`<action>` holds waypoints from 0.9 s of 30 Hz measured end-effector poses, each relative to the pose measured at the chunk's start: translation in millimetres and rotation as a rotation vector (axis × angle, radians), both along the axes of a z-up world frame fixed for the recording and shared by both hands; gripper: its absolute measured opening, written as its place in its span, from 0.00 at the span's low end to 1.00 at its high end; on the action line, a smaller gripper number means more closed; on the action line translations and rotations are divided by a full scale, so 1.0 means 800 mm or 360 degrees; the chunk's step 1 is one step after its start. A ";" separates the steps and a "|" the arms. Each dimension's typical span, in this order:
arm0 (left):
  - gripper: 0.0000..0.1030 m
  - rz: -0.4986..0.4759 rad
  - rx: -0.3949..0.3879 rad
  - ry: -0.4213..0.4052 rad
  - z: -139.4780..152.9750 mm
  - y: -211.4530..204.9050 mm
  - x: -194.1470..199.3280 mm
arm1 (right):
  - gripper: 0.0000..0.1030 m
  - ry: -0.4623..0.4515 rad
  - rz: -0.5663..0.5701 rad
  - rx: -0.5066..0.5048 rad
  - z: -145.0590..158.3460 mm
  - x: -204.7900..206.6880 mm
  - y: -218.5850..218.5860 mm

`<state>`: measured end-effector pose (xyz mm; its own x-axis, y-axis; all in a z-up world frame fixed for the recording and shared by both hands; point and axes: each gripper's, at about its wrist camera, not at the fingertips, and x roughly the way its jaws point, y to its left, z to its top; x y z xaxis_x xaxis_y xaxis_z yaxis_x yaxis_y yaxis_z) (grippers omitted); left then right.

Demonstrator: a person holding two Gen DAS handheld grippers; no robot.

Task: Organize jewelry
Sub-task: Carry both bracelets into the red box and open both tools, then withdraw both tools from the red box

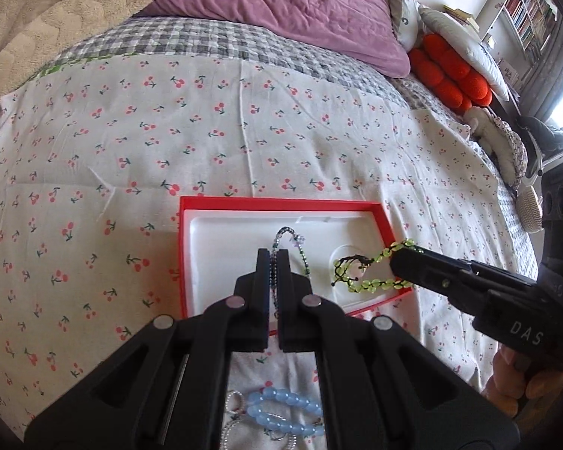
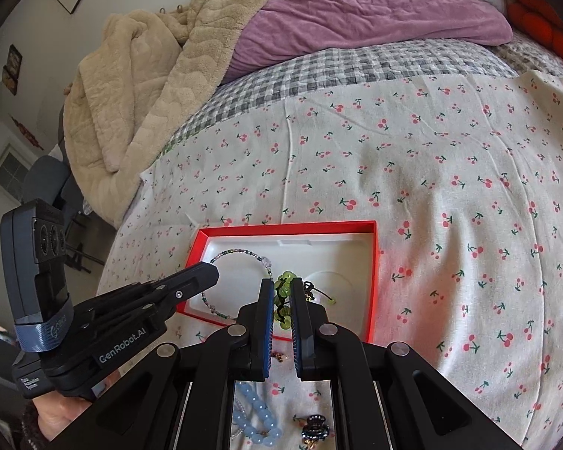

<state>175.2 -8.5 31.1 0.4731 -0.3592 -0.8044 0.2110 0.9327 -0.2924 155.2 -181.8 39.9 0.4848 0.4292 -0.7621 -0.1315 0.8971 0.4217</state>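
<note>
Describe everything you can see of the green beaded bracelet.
The green beaded bracelet is a loop of translucent lime beads knotted on dark cord, with loose cord ends. It is pinched between the fingers of the right tool and drapes over the right side of the red box with its white moulded insert, over the round recess.

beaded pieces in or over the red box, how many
2: a dark seed-bead strand lying in the red box, pinched by the left gripper; a green bead bracelet held over its right part by the right gripper.
</note>
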 end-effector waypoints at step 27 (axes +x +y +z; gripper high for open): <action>0.59 0.0011 0.0161 -0.0153 0.022 0.007 -0.038 | 0.49 -0.0046 -0.0029 -0.0139 0.014 -0.007 -0.024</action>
<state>144.9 -3.2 48.7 0.5520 -0.2749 -0.7872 0.2269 0.9580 -0.1754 149.8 -201.3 51.0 0.5140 0.3527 -0.7819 -0.1256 0.9327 0.3381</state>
